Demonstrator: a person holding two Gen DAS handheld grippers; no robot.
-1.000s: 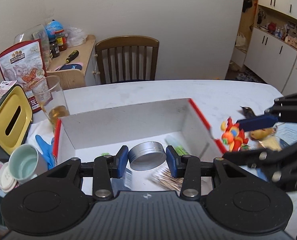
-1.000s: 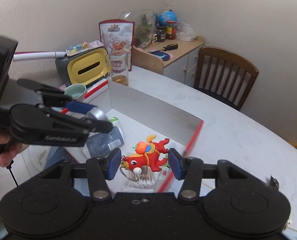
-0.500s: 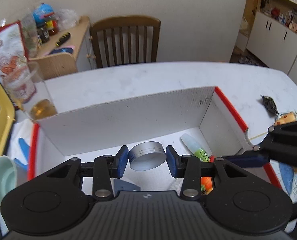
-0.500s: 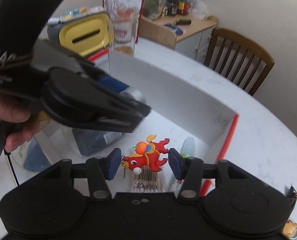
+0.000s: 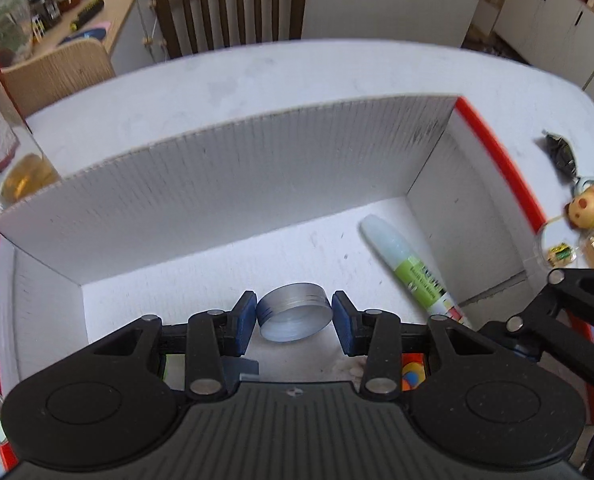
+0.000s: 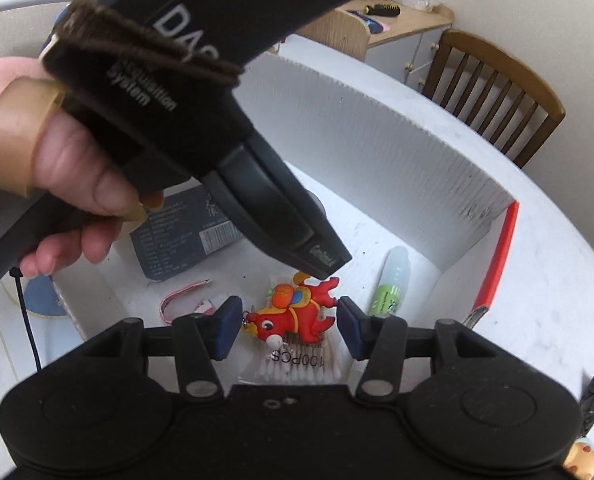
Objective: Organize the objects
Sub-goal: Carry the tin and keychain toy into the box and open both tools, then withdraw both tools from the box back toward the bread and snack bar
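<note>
Left wrist view: inside the white box (image 5: 233, 184), the left gripper (image 5: 294, 318) clamps a silver tin (image 5: 295, 317); beside it, the right gripper (image 6: 290, 326) holds a red toy (image 6: 293, 314) above the box floor.

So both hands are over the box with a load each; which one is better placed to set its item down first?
Probably the left. Its gripper holds the round silver metal tin over bare floor of the white cardboard box. The right gripper holds the red toy keychain above a cotton swab packet.
</note>
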